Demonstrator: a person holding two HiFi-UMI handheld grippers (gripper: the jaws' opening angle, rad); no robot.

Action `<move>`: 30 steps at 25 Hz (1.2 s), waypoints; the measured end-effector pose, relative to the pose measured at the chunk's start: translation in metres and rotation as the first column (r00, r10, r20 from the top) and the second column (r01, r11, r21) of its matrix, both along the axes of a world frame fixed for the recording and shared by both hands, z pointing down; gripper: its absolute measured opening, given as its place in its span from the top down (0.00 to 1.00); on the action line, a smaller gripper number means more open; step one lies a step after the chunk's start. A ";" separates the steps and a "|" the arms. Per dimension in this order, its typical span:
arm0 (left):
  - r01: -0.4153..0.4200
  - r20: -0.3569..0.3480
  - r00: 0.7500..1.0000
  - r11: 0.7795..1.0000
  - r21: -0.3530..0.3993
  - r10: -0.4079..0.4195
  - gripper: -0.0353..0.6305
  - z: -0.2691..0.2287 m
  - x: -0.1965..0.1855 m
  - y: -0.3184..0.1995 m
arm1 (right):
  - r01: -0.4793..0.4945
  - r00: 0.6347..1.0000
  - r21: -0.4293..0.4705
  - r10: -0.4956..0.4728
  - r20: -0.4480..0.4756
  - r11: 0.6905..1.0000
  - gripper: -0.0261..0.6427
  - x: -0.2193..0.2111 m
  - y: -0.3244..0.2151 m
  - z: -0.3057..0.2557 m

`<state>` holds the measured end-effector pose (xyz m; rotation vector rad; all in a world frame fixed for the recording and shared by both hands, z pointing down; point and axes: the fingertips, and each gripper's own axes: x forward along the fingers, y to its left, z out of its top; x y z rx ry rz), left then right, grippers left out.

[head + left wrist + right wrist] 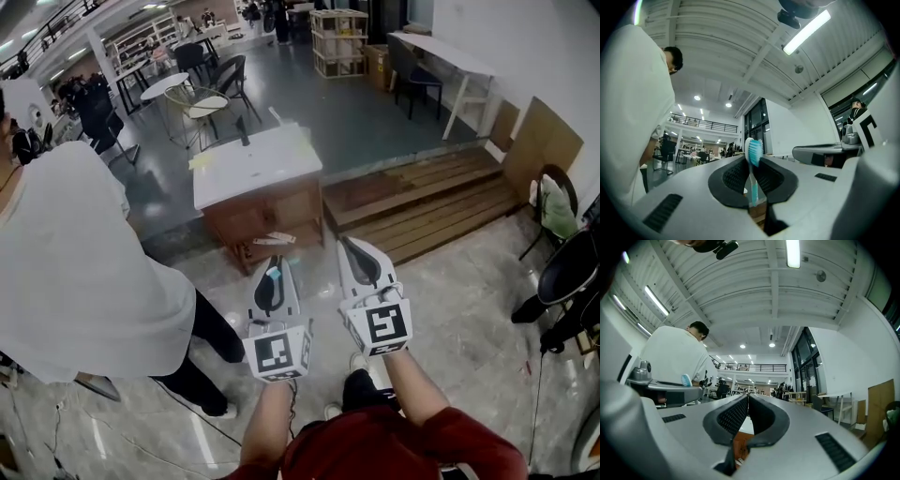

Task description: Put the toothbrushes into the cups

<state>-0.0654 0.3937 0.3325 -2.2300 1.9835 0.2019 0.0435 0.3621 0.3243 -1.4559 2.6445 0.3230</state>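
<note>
Step in hand: carrying; a toothbrush (753, 161) is already picked up and being brought toward the bench (267, 161), as I judge it.
Left gripper (271, 266): its fingers (732, 176) are clamped on the toothbrush handle, which stands upright between the pads, teal bristle head on top and clear above them.
Right gripper (747, 403): its fingers (765, 417) are pressed together with nothing between them.
Toothbrush place: in the left gripper, held in the air over the floor, short of the bench's near edge.
Bench: white top on a wooden cabinet, ahead of both grippers; a dark upright thing stands near its far edge, too small to name.
Cups: none can be made out in any view, so where the brush must go is not shown.
Progress: early, by my reading; no brush shows in any cup.
Next move calls for: reaching the bench, finding a cup, bringing the handle end down over its mouth with the brush kept upright, then letting the fingers part only once the handle is inside.
Risk: the grip sits low on a thin handle, so the brush could tip.
Bystander: a person (70, 267) in a white top stands at the left, beside the path to the bench.
Writing: none readable; only black-and-white marker squares on the cubes (278, 354).
</note>
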 end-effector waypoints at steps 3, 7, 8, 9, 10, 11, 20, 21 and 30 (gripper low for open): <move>0.000 0.007 1.000 1.000 -0.003 0.000 0.87 -0.001 0.005 -0.024 | -0.002 1.000 -0.007 0.002 0.008 1.000 0.92 0.005 -0.024 0.002; 0.000 0.011 1.000 1.000 -0.009 0.000 0.87 -0.002 0.014 -0.061 | -0.009 1.000 -0.013 0.009 0.013 1.000 0.92 0.017 -0.060 0.002; 0.000 0.012 1.000 1.000 -0.012 0.000 0.87 -0.002 0.017 -0.071 | -0.009 1.000 -0.015 0.010 0.015 1.000 0.92 0.019 -0.070 0.002; 0.000 0.012 1.000 1.000 -0.015 0.000 0.87 -0.002 0.020 -0.080 | -0.010 1.000 -0.019 0.010 0.017 1.000 0.92 0.022 -0.081 0.003; 0.001 0.011 1.000 1.000 -0.018 -0.001 0.87 -0.002 0.022 -0.090 | -0.011 1.000 -0.023 0.011 0.020 1.000 0.92 0.025 -0.091 0.003; 0.003 0.010 1.000 1.000 -0.020 -0.003 0.87 -0.002 0.024 -0.099 | -0.011 1.000 -0.026 0.011 0.021 1.000 0.92 0.028 -0.100 0.003; 0.029 0.015 0.999 0.999 -0.016 -0.028 0.87 -0.001 0.049 -0.184 | 0.012 0.999 -0.038 -0.011 0.034 0.999 0.92 0.055 -0.188 0.013; 0.032 0.016 0.999 0.999 -0.015 -0.032 0.87 0.000 0.053 -0.193 | 0.014 0.999 -0.040 -0.013 0.036 0.999 0.92 0.059 -0.197 0.014; 0.059 0.030 0.998 0.998 -0.013 -0.059 0.87 -0.006 0.076 -0.243 | 0.043 0.997 -0.056 -0.040 0.061 0.997 0.92 0.083 -0.247 0.017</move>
